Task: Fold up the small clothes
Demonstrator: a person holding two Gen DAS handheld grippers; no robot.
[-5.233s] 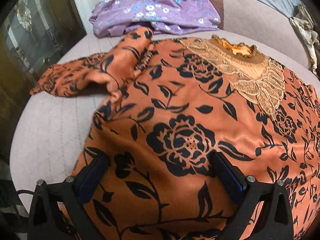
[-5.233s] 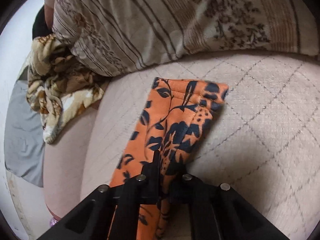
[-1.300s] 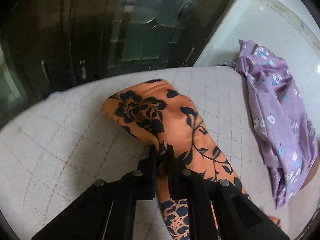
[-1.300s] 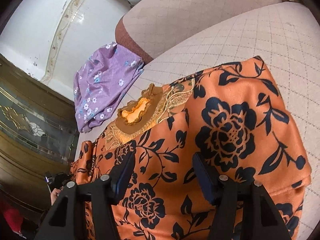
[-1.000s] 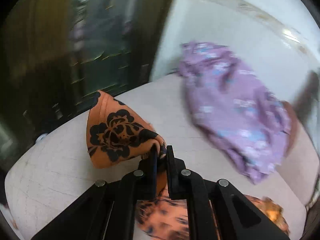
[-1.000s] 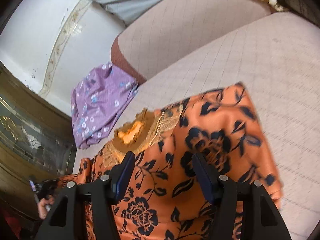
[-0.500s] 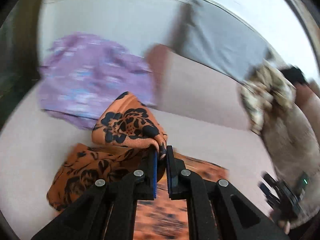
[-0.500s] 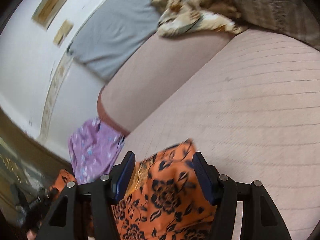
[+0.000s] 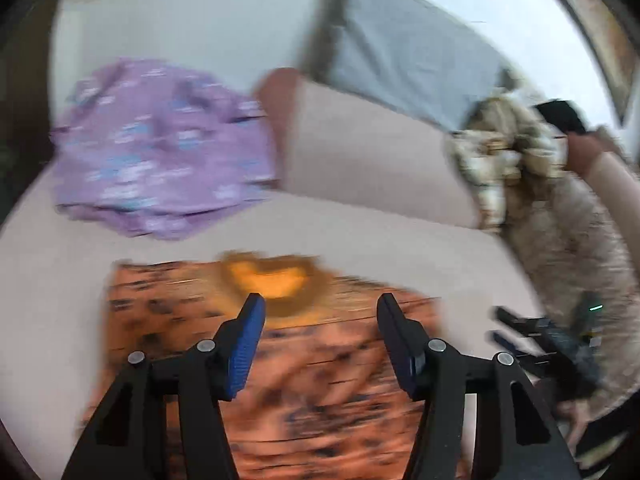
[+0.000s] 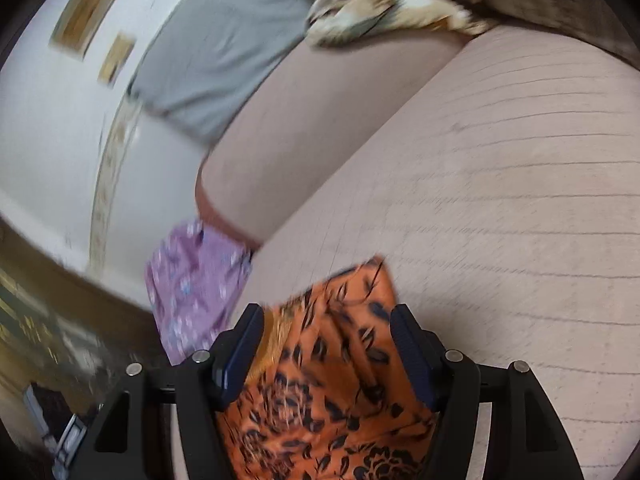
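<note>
**Mia:** What was the left gripper (image 9: pixel 318 306) doing?

**Ben:** Its jaws had just been opening. They stood apart with nothing pinched between them, and the orange flowered top (image 9: pixel 280 364) lay flat under them on the pink sofa seat (image 9: pixel 360 236).

**Mia:** And the right gripper (image 10: pixel 326 322)?

**Ben:** It was spread wide too and had just opened a bit more. The top's corner showed between its jaws, but the pads did not squeeze it.

**Mia:** Which step was it?

**Ben:** It looked like a sleeve had been laid over the body of the top. The next move would probably need both grippers to grab an edge and fold the top again, keeping it smooth.

**Mia:** What else was near?

**Ben:** A purple top (image 9: pixel 160 160) lay well apart near the sofa's back, and a gray cushion (image 9: pixel 404 56) leaned behind.

**Mia:** Any words to read?

**Ben:** No. The pictures were too blurry, and no label showed.
</note>
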